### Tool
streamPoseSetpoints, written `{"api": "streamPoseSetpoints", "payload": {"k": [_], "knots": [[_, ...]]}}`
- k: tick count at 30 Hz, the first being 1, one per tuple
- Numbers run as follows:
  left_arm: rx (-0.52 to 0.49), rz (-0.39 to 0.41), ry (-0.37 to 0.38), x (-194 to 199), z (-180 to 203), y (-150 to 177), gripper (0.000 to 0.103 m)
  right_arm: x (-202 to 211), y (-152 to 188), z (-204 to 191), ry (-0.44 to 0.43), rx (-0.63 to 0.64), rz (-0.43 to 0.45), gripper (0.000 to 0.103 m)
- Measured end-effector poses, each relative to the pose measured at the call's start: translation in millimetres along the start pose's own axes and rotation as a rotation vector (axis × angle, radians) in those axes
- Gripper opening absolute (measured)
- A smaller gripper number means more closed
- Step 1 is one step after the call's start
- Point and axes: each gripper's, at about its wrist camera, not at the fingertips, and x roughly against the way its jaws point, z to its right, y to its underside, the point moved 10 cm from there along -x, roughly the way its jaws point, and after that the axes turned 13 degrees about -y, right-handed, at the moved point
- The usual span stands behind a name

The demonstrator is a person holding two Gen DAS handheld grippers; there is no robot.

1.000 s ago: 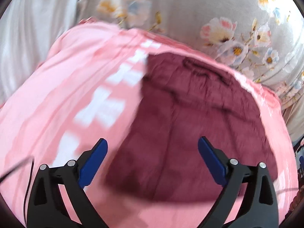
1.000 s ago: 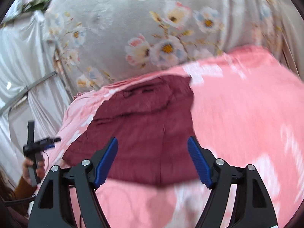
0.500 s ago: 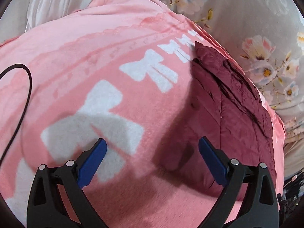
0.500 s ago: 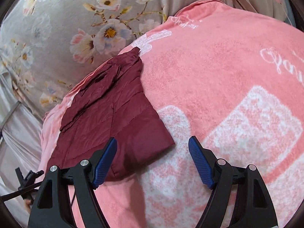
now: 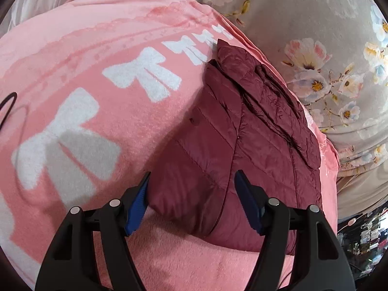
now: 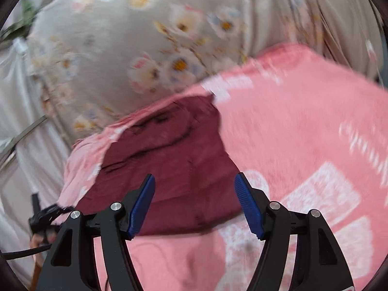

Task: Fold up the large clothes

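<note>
A folded maroon quilted jacket (image 5: 247, 140) lies on a pink blanket (image 5: 97, 55) with white bow prints. My left gripper (image 5: 192, 189) is open, its blue pads astride the jacket's near corner, empty. In the blurred right wrist view the same jacket (image 6: 169, 155) lies ahead on the blanket. My right gripper (image 6: 195, 190) is open and empty above the jacket's near edge.
A grey floral sheet (image 5: 327, 48) covers the surface past the blanket's far edge; it also shows in the right wrist view (image 6: 145, 48). A black cable (image 5: 7, 106) lies at the left. The other hand-held gripper (image 6: 41, 215) shows at the lower left.
Both grippers' jaws have narrowed but stay open. The left gripper has moved onto the jacket's near corner. The right gripper has swung left, over the jacket's near edge.
</note>
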Motion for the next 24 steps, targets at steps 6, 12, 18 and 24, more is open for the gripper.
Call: {"api": "streamPoseSetpoints", "payload": {"k": [6, 12, 18, 24], "knots": [[-0.003, -0.012, -0.008, 5, -4, 5, 0.07, 90, -10, -108, -0.213, 0.268, 0.027, 0.077], [0.03, -0.018, -0.042, 0, -12, 13, 0.09, 60, 30, -56, -0.02, 0.326, -0.089, 0.083], [0.039, 0.011, -0.06, -11, -7, 10, 0.09, -15, 46, 47, 0.093, 0.095, -0.125, 0.083], [0.102, 0.012, -0.022, -15, -7, 0, 0.088, -58, 47, 87, 0.099, -0.107, -0.143, 0.083]]}}
